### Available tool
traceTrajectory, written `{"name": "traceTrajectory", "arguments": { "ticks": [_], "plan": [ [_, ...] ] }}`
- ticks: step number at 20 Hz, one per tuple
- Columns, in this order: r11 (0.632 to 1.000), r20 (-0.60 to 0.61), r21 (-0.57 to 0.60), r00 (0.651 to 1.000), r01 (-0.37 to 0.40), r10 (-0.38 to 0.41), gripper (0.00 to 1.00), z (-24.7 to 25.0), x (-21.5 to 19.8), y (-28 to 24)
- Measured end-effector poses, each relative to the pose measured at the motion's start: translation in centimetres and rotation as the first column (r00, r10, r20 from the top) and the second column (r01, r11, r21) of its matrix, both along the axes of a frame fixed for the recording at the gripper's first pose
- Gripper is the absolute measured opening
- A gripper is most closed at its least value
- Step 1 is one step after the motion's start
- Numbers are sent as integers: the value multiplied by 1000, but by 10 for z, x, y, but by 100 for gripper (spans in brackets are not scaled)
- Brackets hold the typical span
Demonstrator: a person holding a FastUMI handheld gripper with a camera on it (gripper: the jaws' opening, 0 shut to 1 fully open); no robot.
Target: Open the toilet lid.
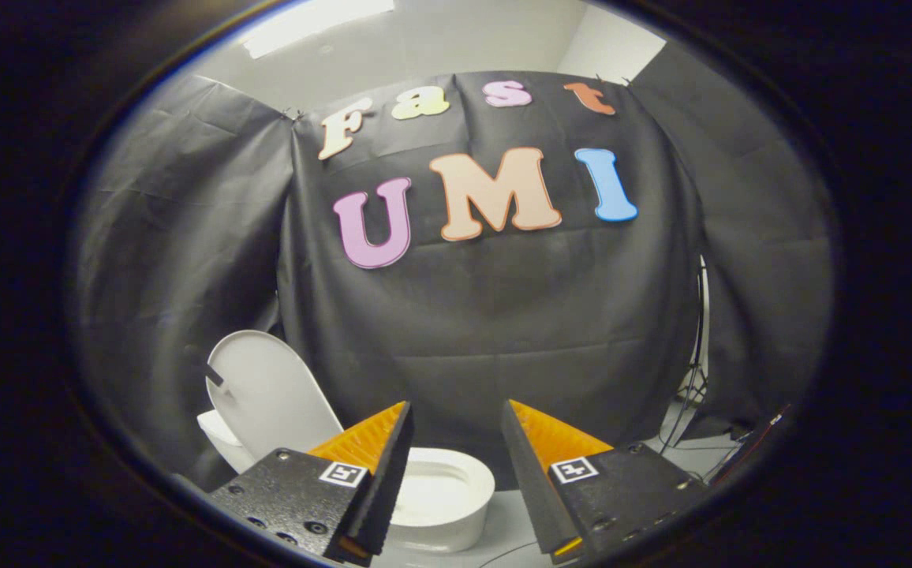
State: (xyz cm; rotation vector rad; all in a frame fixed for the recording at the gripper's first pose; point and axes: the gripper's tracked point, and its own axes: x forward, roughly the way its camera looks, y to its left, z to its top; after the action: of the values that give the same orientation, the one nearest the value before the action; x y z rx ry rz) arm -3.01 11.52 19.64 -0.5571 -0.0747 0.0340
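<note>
A small white toilet stands on the floor below and beyond my fingers, against the black cloth wall. Its lid (pixel 270 394) is raised upright, leaning back toward the wall on the left. The bowl with its seat (pixel 444 493) lies uncovered, partly hidden behind my left finger (pixel 373 465). My gripper (pixel 456 410) hangs above the toilet, open, with nothing between the two fingers. The right finger (pixel 539 461) stands just right of the bowl in the view. Neither finger touches the lid or the seat.
Black cloth walls close the booth on three sides. A thin stand with cables (pixel 693 371) rises at the gap in the cloth on the right. Pale floor (pixel 503 525) spreads around the toilet's base.
</note>
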Motion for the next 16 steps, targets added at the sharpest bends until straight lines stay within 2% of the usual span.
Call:
{"name": "traceTrajectory", "arguments": {
  "ticks": [3, 16],
  "plan": [
    [1000, -31, 21, 999, -22, 23, 65, -7, 3, -5],
    [995, -15, 90, 999, -34, 36, 61, 7, 16, -36]
  ]
}}
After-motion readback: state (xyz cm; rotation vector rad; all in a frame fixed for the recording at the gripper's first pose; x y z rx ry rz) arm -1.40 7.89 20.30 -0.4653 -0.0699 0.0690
